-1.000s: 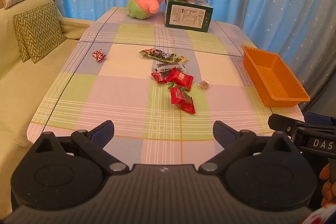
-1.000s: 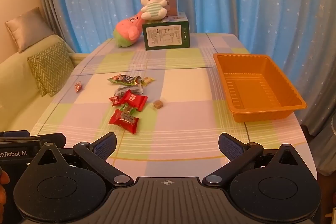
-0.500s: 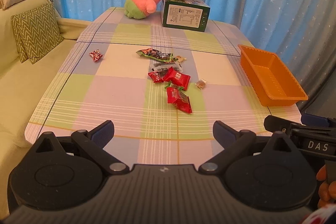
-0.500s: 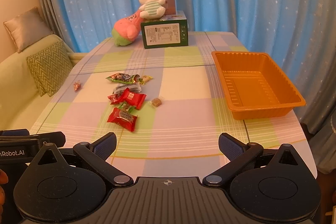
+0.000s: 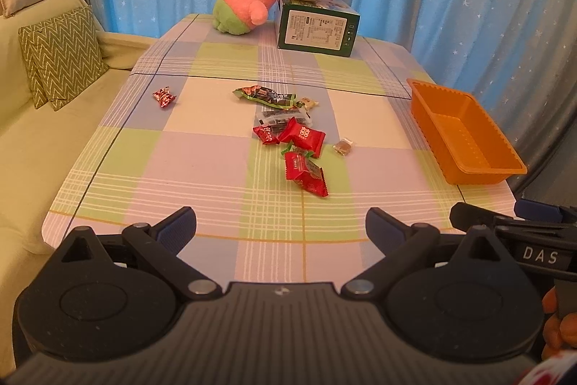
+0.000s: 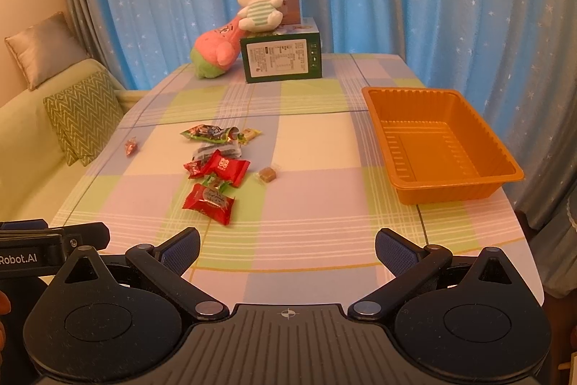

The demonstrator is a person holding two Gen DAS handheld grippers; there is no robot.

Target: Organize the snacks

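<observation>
Since nothing has been picked up yet and the orange tray [image 6: 443, 147] sits empty at the right edge of the surface [image 6: 324, 204], your step in hand looks like the first reach toward the scattered snacks. Both tools hang back over the near edge, each with its fingers spread wide and nothing between them: the left gripper [image 5: 281, 222] and the right gripper [image 6: 286, 242] alike.

Start with the nearest piece, the red packet [image 6: 209, 203], which lies ahead of the right gripper and a little to the left of its centre line, well apart from the fingertips. From the left gripper's view the same red packet [image 5: 306, 174] sits almost straight ahead, so either hand could take it; the right one is probably the better choice, being on the tray's side.

Come in low and level, straddle the packet across its narrow width, and close on the crimped edge or the body, not the slippery flat face. Foil wrappers tend to skate, so settle the tips onto the cloth before squeezing.

Leave the clustered pile [image 6: 216, 154] behind it for later, one piece at a time. The small brown candy [image 6: 267, 174] lies alone toward the tray, and a stray red sweet [image 5: 164, 96] sits far out on the left, suiting your left hand.
</observation>
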